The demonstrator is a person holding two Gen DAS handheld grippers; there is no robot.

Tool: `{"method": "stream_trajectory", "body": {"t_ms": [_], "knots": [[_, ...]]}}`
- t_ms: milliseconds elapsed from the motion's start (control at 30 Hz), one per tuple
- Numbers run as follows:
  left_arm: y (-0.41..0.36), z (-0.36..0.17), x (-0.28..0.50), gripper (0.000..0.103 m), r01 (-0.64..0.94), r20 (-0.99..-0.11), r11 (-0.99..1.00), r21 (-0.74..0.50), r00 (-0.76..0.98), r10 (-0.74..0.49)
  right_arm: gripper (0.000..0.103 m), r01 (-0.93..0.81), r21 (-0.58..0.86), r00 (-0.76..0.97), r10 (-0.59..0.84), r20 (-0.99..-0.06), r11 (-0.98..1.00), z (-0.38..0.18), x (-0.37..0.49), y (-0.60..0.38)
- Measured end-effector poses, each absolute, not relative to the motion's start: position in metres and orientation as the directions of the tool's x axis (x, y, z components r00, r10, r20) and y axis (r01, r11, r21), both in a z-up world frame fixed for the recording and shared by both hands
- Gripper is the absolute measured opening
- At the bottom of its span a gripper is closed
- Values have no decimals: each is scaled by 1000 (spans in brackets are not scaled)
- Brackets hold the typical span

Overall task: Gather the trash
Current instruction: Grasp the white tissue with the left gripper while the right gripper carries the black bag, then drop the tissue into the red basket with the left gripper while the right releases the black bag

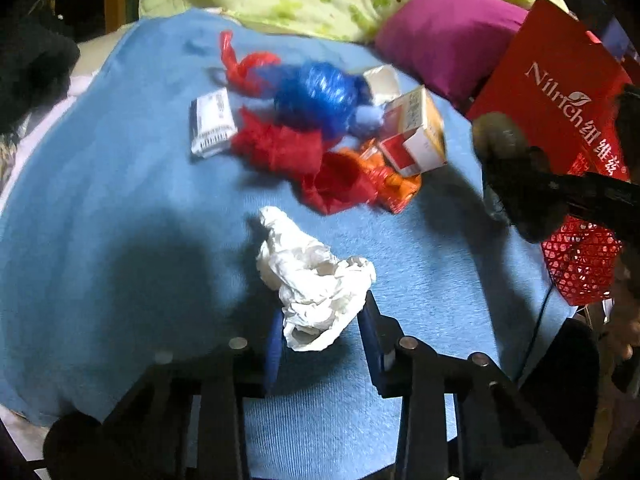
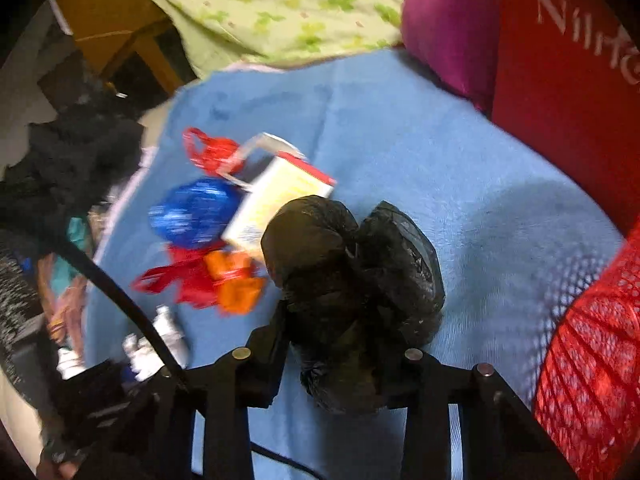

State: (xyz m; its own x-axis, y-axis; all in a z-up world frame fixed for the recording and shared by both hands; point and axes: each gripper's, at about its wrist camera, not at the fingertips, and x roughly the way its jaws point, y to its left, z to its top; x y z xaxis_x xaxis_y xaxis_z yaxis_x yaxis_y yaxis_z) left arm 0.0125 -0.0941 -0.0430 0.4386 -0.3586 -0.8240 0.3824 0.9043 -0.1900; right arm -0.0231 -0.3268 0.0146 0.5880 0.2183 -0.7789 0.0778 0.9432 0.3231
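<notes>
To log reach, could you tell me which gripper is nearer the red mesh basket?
Right. The right gripper, shut on a black bag, is just beside the basket; the left gripper clamps tissue farther away.

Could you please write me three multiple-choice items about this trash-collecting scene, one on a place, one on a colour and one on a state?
1. Where does the red mesh basket stand?
A. at the right edge of the blue blanket
B. on the green quilt
C. under the purple pillow

2. What colour is the crumpled bag in the right gripper?
A. white
B. black
C. orange

3. What is the left gripper doing?
A. hanging open above the boxes
B. shut on nothing
C. shut on the white tissue

Answers:
1 A: the basket sits beside the blanket's right side.
2 B: the black bag fills the space between the fingers.
3 C: both blue fingers press the tissue's lower end.
</notes>
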Motion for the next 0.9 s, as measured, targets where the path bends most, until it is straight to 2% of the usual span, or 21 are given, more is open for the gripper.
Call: {"method": "stream_trajectory", "body": {"t_ms": [200, 400, 533, 733, 800, 867, 900], "knots": [[-120, 22, -16, 37, 495, -757, 857, -146, 502, -419, 38, 29, 372, 720, 238, -651, 928, 75, -85, -330], [-199, 85, -38, 37, 674, -692, 733, -93, 485, -534, 38, 119, 446, 842, 148, -519, 887, 128, -166, -401], [-263, 114, -44, 38, 763, -677, 637, -110, 412, -610, 39, 226, 484, 867, 52, -495, 846, 134, -202, -454], [-355, 122, -60, 41, 844, -685, 531, -69, 347, -640, 41, 335, 567, 860, 2, -510, 753, 111, -233, -515], [-377, 117, -62, 47, 857, -698, 513, -43, 342, -629, 43, 352, 601, 860, 6, -510, 717, 102, -233, -526], [-392, 110, -65, 68, 864, -712, 503, -20, 341, -614, 55, 365, 626, 863, 2, -506, 690, 94, -234, -538], [-396, 107, -64, 69, 865, -714, 502, -8, 346, -609, 61, 375, 632, 863, -6, -506, 678, 91, -236, -540]]}}
